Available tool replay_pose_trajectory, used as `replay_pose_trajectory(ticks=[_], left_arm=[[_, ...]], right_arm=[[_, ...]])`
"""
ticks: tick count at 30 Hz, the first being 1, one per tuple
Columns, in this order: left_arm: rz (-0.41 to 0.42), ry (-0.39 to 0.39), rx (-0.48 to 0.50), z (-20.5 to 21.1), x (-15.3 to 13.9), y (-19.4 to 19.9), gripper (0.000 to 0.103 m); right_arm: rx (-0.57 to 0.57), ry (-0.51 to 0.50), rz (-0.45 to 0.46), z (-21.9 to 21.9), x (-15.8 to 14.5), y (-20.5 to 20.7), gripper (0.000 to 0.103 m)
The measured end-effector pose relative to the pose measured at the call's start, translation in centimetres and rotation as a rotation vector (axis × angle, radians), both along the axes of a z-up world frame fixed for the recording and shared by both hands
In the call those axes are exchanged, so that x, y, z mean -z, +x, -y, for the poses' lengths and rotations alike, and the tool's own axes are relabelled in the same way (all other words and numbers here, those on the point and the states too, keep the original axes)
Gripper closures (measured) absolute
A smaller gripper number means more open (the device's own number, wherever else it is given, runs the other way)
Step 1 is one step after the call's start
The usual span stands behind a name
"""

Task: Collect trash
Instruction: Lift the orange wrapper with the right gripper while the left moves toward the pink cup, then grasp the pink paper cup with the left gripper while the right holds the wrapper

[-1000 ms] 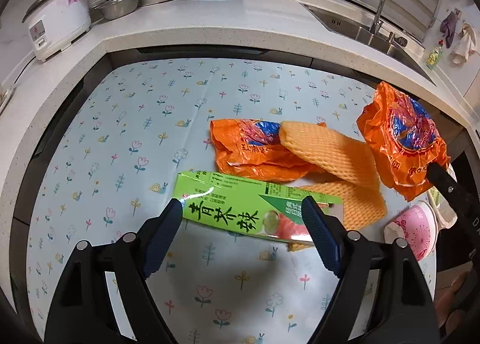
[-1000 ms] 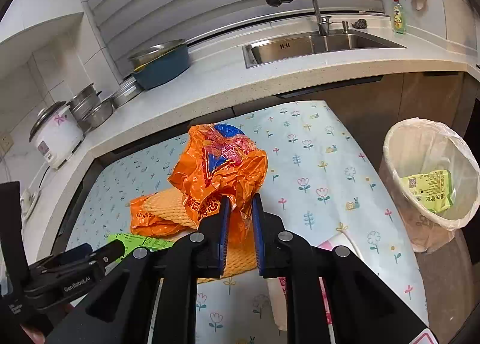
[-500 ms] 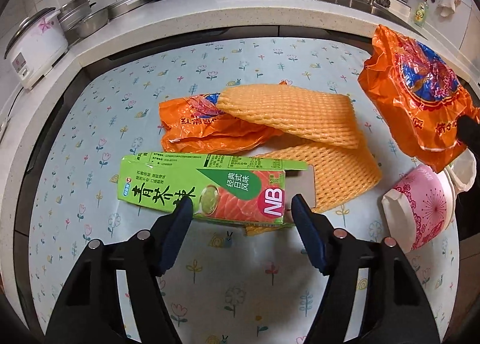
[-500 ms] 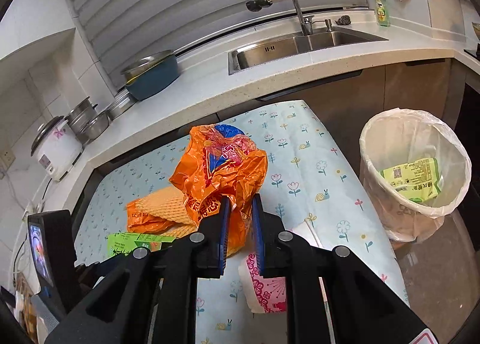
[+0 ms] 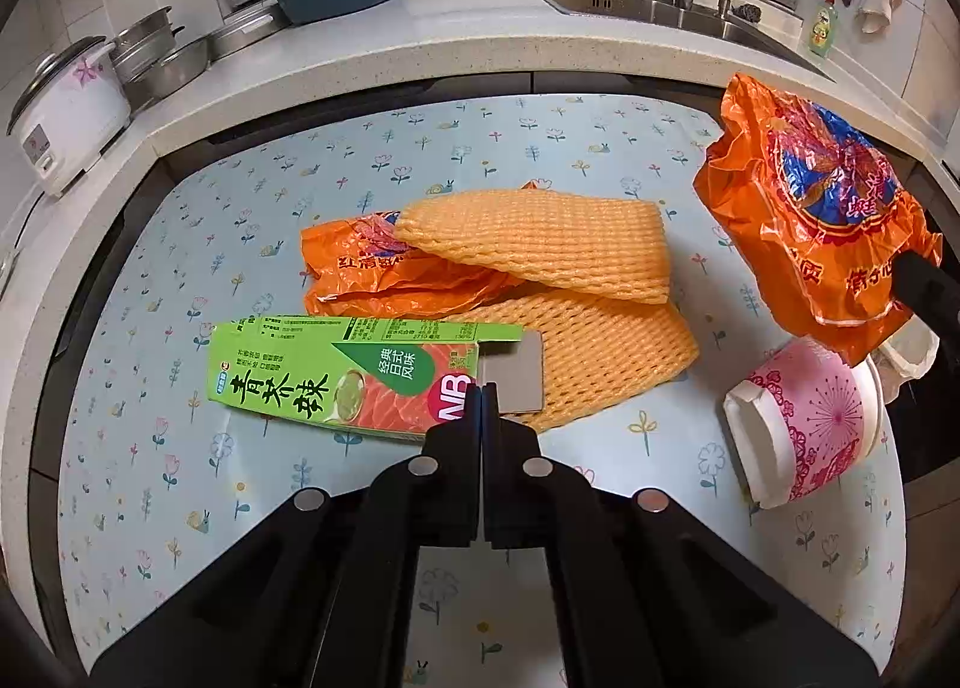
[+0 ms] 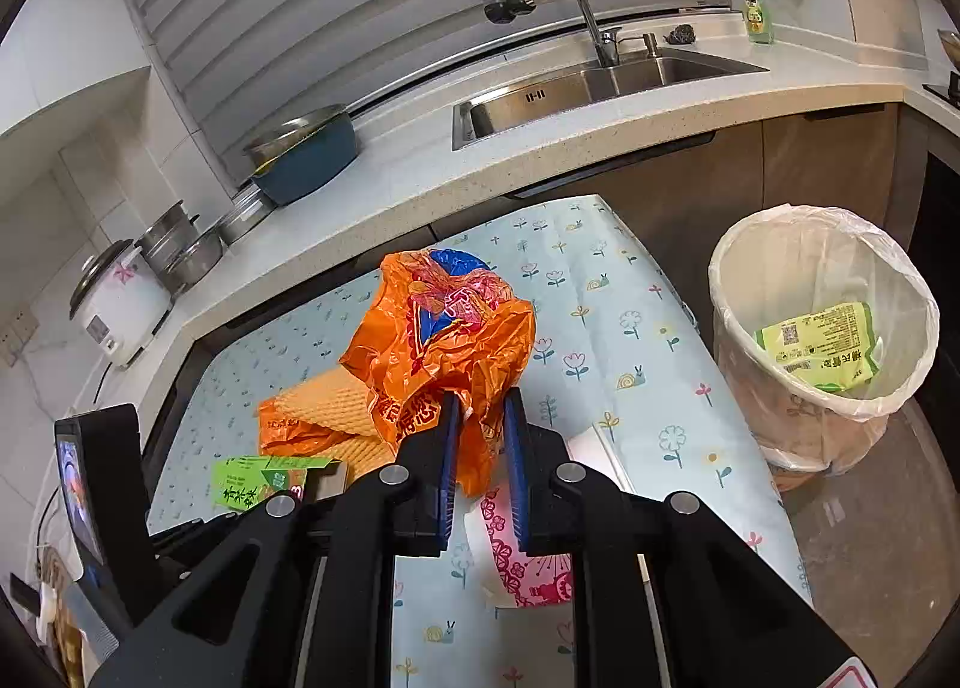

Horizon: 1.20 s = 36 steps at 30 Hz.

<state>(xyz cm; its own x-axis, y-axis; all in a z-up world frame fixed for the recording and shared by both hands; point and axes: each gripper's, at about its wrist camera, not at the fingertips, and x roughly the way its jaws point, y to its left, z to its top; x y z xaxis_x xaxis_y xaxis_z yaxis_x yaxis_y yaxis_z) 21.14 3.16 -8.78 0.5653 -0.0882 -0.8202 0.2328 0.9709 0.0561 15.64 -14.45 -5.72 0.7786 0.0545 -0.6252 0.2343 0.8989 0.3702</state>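
One wrapper lies binned; our right gripper clamps a bag, our left gripper pinches the carton; nets and cup remain.

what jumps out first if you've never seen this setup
The crinkled orange bag pinched in the right gripper, lifted above the flowered table. Next, the green carton lying flat, the left gripper shut at its open end, and the lined bin beside the table.
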Motion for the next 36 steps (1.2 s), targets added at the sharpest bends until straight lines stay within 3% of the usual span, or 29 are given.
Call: replay_pose_trajectory(ticks=[8,12,16,20,22,25,33,36], left_arm=[[0.013,-0.064,0.018,0.5,-2.5,-1.8,0.103],[-0.011,-0.129,0.071,2.1,-3.2,-3.1,0.102],[-0.029,-0.138,0.116,4.4,-3.1,-4.3,0.101],[-0.044,-0.155,0.14,5.9,-2.7,-5.2,0.079],[-0.04,-0.153,0.142,6.3,-2.5,-5.6,0.06],[-0.033,-0.164,0.135,6.4,-2.2,-6.0,0.042],[-0.04,-0.189,0.11,5.3,-1.5,-5.9,0.02],[-0.059,-0.204,0.091,5.1,-1.2,-5.5,0.017]], right_arm=[[0.04,0.003,0.031,1.7,-1.2,-2.3,0.089],[0.082,0.014,0.036,3.5,-1.4,-3.6,0.089],[0.12,-0.022,0.02,5.0,-1.2,-4.8,0.089],[0.166,-0.055,-0.015,6.9,0.0,-6.0,0.089],[0.18,-0.051,-0.045,7.8,1.3,-6.3,0.089],[0.169,-0.042,-0.088,8.1,3.3,-6.3,0.089],[0.042,-0.018,-0.105,4.7,5.2,-5.6,0.09],[0.0,-0.02,-0.098,3.4,5.0,-5.3,0.091]])
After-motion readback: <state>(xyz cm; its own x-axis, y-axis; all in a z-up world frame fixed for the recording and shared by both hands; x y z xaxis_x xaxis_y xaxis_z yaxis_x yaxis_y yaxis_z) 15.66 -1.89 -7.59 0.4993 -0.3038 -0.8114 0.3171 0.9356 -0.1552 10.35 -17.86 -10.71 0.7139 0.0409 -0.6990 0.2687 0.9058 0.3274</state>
